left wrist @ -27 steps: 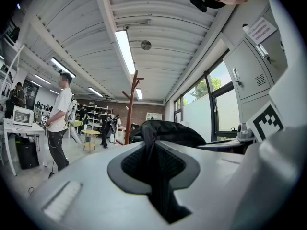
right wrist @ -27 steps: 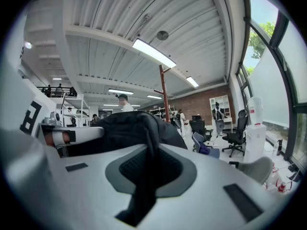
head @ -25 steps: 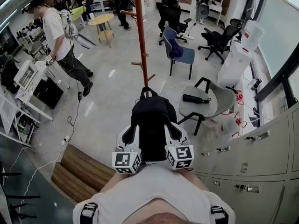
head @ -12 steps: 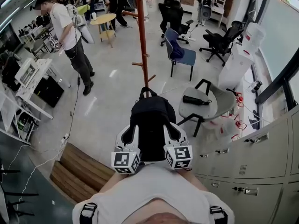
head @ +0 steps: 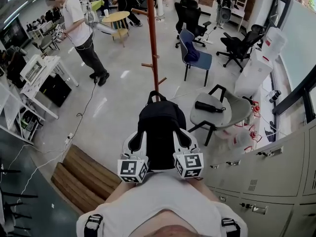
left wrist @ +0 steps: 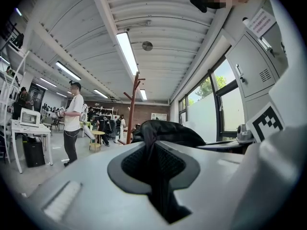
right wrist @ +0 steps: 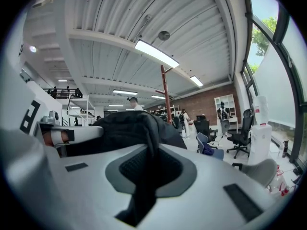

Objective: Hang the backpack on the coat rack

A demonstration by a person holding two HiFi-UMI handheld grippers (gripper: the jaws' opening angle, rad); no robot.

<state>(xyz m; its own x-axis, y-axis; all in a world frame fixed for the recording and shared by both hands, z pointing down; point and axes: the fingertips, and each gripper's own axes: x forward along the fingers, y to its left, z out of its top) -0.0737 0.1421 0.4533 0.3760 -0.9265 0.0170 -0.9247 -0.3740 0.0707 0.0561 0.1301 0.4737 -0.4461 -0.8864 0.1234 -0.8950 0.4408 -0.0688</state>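
Black backpack point(head: 160, 127) is off the floor, carried in front of the person's chest between both tools. Its top loop points toward the coat rack.

Left hand-held gripper point(head: 140, 138): jaws nearly closed, pinching a black strap point(left wrist: 149, 150) of the pack. The strap runs down through the slot between the jaws, and the bag's bulk is just beyond them.

Right hand-held gripper point(head: 181, 138): same state. Jaws are drawn in tight on the other strap point(right wrist: 144, 176), which fills the gap, with bag fabric bunched just ahead.

Coat rack point(head: 152, 38) is a red-brown pole with short pegs, standing on the floor beyond the pack and clear of it. No part of the bag touches a peg.

A blue chair point(head: 195, 58) is to the right of the pole. A person in a white shirt point(head: 79, 23) is far left, well apart. Grey lockers point(head: 276, 167) run along the right.
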